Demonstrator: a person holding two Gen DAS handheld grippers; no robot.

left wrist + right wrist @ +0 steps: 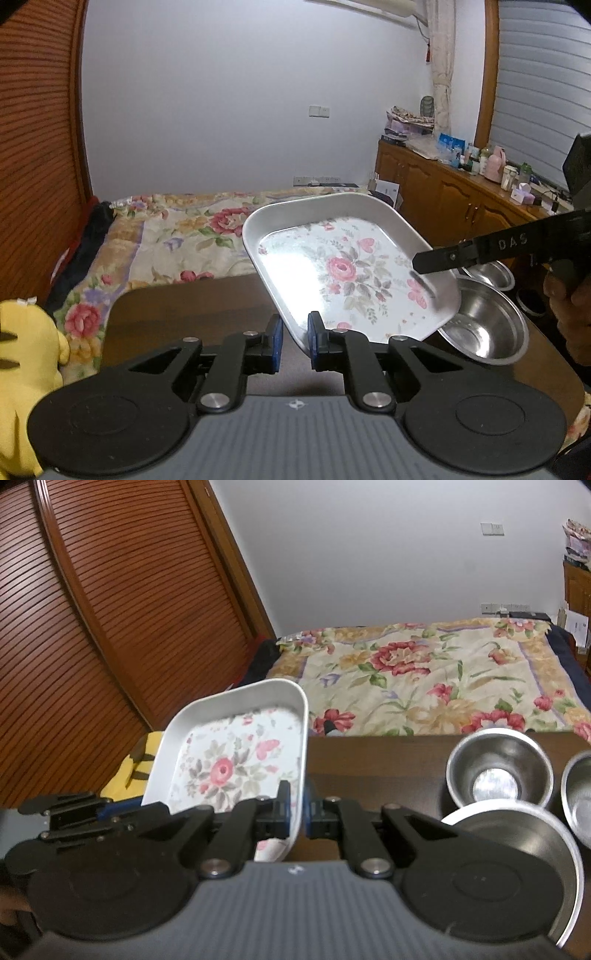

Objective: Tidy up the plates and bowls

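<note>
Both grippers grip one tray. My left gripper (pixel 295 343) has its blue pads nearly together on the tray's near rim; the rim runs into the narrow gap between them, and its right pad (pixel 314 341) sits against the tray's wall. My right gripper (pixel 295 812) is clamped tight on the opposite rim, one pad inside the wall and one outside. From the left wrist view I also see the right gripper's black finger reaching in from the right and lying across the tray's edge.

The tray (pixel 332 229) is a pale rectangle with rounded corners, a raised wall and a rose print on its floor. It is off the table (pixel 192 310) and tilted: in the left wrist view its far end rides higher than the near rim at my pads, with the printed floor facing the camera. Its long axis runs diagonally there, from the far left corner toward the near right. In the right wrist view it leans up and away to the left, and its far corner stands over the bed (pixel 424 672).

A steel bowl (pixel 487 325) stands on the table just beside and partly under the tray's lower right corner, with a second bowl (pixel 491 275) behind it. From the right wrist view I count three bowls on the table, to the right of my gripper.
</note>
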